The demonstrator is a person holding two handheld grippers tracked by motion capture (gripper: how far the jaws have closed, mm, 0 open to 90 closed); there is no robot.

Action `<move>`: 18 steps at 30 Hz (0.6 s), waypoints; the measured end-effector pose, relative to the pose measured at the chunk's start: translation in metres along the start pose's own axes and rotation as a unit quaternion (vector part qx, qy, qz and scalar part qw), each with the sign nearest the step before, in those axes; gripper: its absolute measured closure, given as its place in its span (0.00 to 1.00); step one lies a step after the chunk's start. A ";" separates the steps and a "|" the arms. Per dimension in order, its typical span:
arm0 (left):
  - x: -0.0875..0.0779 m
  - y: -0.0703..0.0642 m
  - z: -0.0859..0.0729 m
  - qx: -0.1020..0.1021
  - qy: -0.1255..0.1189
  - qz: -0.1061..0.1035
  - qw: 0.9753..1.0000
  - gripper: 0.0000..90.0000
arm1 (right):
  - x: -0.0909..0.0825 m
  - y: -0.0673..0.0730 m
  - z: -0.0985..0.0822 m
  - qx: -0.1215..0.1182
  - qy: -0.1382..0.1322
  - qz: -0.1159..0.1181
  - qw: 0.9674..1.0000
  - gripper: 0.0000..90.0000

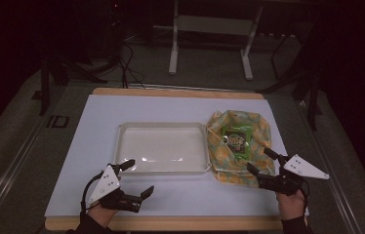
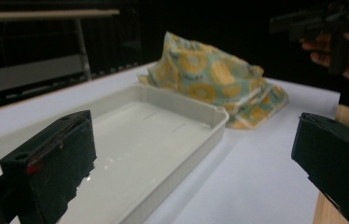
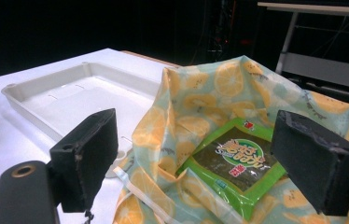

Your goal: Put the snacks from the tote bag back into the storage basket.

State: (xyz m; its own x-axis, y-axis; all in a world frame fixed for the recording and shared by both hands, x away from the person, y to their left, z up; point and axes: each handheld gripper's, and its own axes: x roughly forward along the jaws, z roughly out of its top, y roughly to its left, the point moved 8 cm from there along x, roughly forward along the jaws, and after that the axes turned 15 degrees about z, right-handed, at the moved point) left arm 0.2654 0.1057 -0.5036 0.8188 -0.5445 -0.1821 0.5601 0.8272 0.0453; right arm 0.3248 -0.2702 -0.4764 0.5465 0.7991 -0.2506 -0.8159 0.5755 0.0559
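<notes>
A white tray point(image 1: 122, 146) lies empty in the middle of the white table; its rim point(image 2: 196, 109) and far wall point(image 3: 28, 95) show in both gripper views. Right of it sits an open cloth bag with an orange-slice print point(image 1: 219, 165) point(image 2: 200, 79) point(image 3: 200, 102). A green snack packet point(image 1: 236, 137) point(image 3: 235, 161) lies inside the bag. My right gripper point(image 1: 262, 162) point(image 3: 200, 163) stands open at the bag's near edge, its jaws either side of the packet without touching it. My left gripper point(image 1: 137, 178) point(image 2: 191, 158) is open near the tray's front left corner, holding nothing.
The table's wooden front edge point(image 1: 171, 223) runs just before both hands. Beyond the table stand a white desk frame point(image 1: 210, 29) and dark cables point(image 1: 129, 63) on the floor. The other hand with its gripper point(image 2: 336, 32) shows far off in the left gripper view.
</notes>
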 end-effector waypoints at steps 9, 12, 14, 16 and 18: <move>-0.001 -0.003 -0.003 0.008 0.011 -0.007 1.000 0.01 | -0.004 0.006 -0.004 -0.005 0.008 0.020 1.000 0.17; -0.003 -0.003 -0.003 0.013 0.011 -0.010 1.000 0.01 | -0.006 0.005 -0.005 -0.014 0.016 0.014 1.000 0.17; -0.005 -0.004 -0.004 0.015 0.013 -0.014 1.000 0.01 | -0.007 0.005 -0.005 -0.020 0.021 0.011 1.000 0.17; -0.006 -0.004 -0.006 0.019 0.020 -0.015 1.000 0.01 | -0.006 0.006 -0.007 -0.022 0.029 0.017 0.999 0.17; -0.006 -0.004 -0.007 0.021 0.023 -0.014 0.999 0.01 | -0.004 0.008 -0.009 -0.021 0.039 0.027 0.999 0.17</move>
State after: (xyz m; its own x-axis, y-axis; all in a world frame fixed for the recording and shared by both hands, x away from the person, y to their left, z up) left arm 0.2577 0.1065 -0.5096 0.7962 -0.5603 -0.2284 0.5890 0.8042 0.0802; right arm 0.3146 -0.2708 -0.4834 0.4869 0.8113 -0.3235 -0.8516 0.5233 0.0304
